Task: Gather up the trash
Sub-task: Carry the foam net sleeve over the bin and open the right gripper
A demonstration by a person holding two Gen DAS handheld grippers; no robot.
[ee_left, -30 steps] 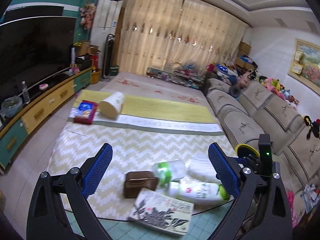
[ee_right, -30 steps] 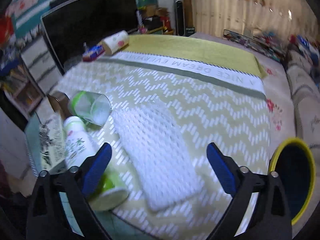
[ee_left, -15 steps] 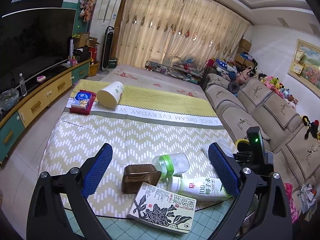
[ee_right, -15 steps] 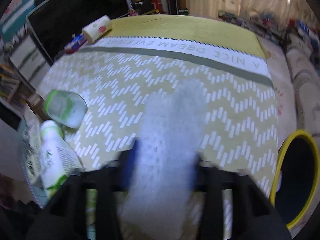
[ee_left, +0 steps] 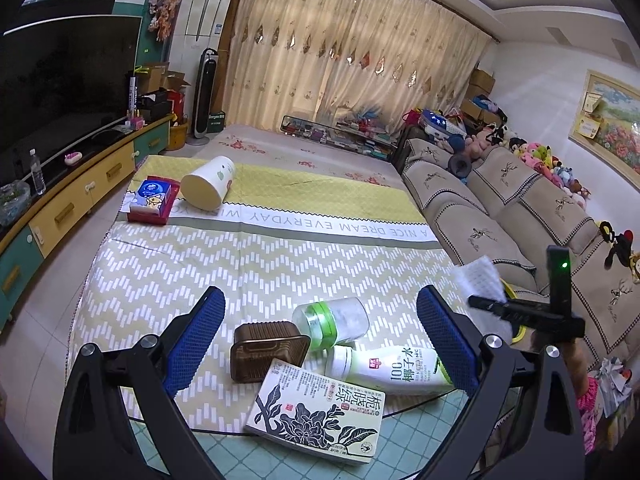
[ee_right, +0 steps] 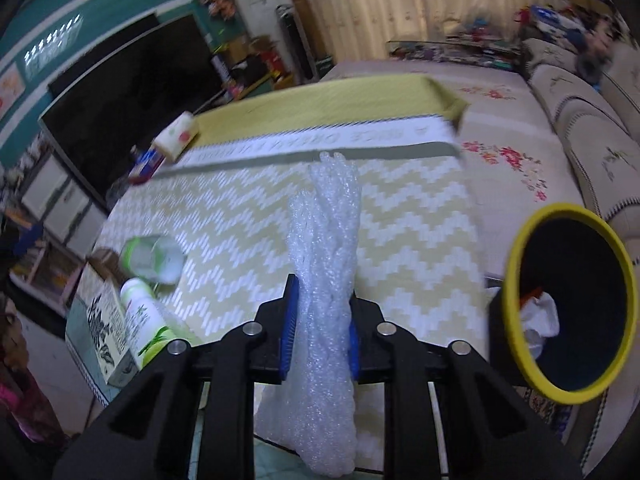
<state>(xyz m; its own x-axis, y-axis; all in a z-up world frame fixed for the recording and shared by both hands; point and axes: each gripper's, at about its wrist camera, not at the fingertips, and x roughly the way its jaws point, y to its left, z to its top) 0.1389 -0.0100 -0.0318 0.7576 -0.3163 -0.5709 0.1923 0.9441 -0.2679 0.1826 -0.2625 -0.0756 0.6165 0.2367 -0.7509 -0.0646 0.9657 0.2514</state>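
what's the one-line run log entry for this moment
right gripper: closing on foam wrap, lifted | left gripper: open, empty | bin: right of wrap, some trash inside | mat: bottle, jar

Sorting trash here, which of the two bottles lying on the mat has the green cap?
The clear bottle, beside the brown box; the white printed bottle nearer the camera has a white cap.

The foam wrap (ee_right: pixel 325 280) looks like soft white plastic netting, bumpy and faintly shiny, and the pads (ee_right: pixel 289 328) pinching it are rough blue rubber on matt black plastic arms. The mat (ee_left: pixel 248 268) is woven cloth with a matt zigzag print; on it lie a glossy plastic bottle (ee_left: pixel 390 368), a clear plastic jar (ee_left: pixel 332 322), a ribbed brown plastic tray (ee_left: pixel 266 350) and a smooth printed carton (ee_left: pixel 316 412). The bin (ee_right: pixel 572 312) has a smooth yellow rim, and the sofa (ee_left: pixel 492 220) is covered in beige fabric.
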